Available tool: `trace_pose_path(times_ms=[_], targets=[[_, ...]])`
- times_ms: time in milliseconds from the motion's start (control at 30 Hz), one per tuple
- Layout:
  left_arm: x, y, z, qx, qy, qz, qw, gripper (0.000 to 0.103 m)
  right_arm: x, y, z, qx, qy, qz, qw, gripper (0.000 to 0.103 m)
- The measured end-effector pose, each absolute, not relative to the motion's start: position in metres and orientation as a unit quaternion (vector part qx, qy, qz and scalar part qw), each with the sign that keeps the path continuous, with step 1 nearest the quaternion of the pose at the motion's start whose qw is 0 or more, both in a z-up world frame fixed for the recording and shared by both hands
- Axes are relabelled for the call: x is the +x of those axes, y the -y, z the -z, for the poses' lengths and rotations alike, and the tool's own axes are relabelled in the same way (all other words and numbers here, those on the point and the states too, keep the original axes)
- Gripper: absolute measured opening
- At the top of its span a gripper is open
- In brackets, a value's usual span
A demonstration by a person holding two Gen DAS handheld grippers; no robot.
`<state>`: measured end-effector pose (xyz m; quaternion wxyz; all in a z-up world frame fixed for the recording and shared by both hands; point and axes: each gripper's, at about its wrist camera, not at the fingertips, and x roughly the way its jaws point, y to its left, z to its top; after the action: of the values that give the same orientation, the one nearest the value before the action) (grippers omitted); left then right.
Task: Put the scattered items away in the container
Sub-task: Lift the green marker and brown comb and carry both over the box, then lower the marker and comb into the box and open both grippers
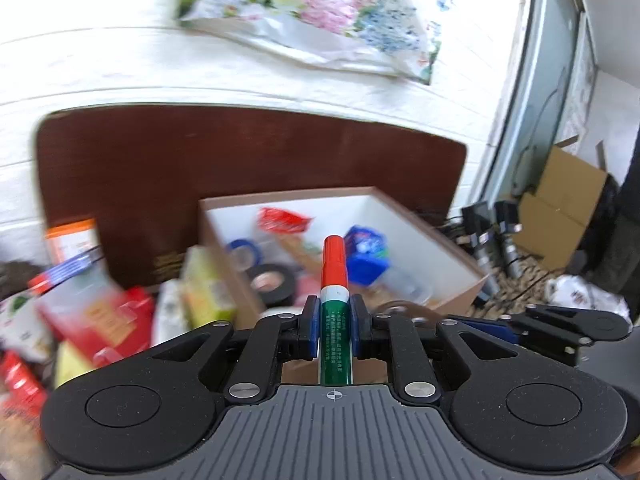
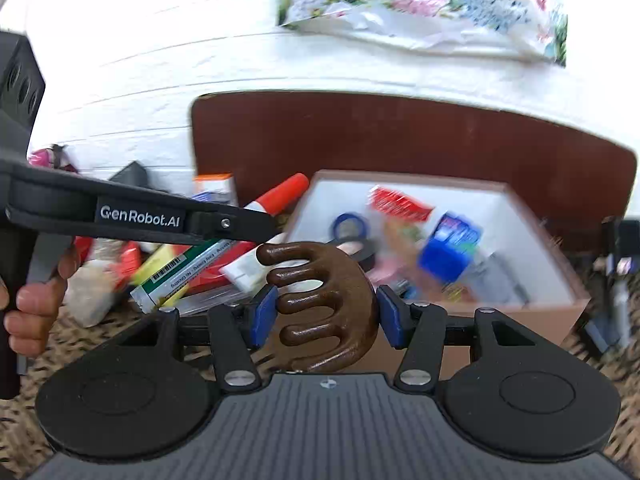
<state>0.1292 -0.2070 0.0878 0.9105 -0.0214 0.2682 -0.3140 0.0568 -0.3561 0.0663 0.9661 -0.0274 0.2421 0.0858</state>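
My left gripper [image 1: 334,316] is shut on a green marker with a red cap [image 1: 334,276], held above the near side of the open cardboard box [image 1: 452,248]. The marker also shows in the right wrist view [image 2: 280,196], with the left gripper [image 2: 256,228] around it. My right gripper [image 2: 326,312] is shut on a brown wooden comb [image 2: 328,296], in front of the box [image 2: 576,300]. The box holds tape rolls [image 1: 272,282], a red packet [image 1: 282,220] and a blue packet [image 1: 368,256].
A pile of scattered packets and boxes [image 1: 100,304] lies left of the box on a patterned surface. A dark brown board [image 1: 240,168] stands behind against a white wall. Cardboard boxes [image 1: 560,204] and cables sit at the right.
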Motion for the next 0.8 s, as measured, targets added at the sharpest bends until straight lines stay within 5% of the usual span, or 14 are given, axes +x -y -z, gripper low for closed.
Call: trace_pose_path(times_ms=[467, 533, 600, 667, 733, 800], targets=[[0.253, 0.319, -0.048, 0.018, -0.329, 0.306, 0.893, 0.012, 0.201, 0.426, -0.022, -0.028, -0.326, -0.037, 0.944, 0.059], [0.272, 0.331, -0.045, 0.026, -0.332, 0.298, 0.894, 0.025, 0.225, 0.431, -0.014, -0.03, -0.34, -0.021, 0.94, 0.059], [0.285, 0.333, -0.046, 0.016, -0.324, 0.271, 0.906, 0.081, 0.244, 0.438, -0.011, -0.034, -0.343, 0.003, 0.939, 0.06], [0.285, 0.324, -0.049, -0.007, -0.299, 0.239, 0.924, 0.103, 0.25, 0.449, -0.014, 0.001, -0.343, 0.012, 0.939, 0.065], [0.282, 0.315, -0.05, -0.007, -0.276, 0.24, 0.931, 0.103, 0.24, 0.454, -0.02, 0.008, -0.31, 0.002, 0.951, 0.086], [0.282, 0.31, -0.049, -0.001, -0.289, 0.252, 0.924, 0.103, 0.23, 0.451, -0.022, -0.022, -0.295, 0.018, 0.955, 0.088]])
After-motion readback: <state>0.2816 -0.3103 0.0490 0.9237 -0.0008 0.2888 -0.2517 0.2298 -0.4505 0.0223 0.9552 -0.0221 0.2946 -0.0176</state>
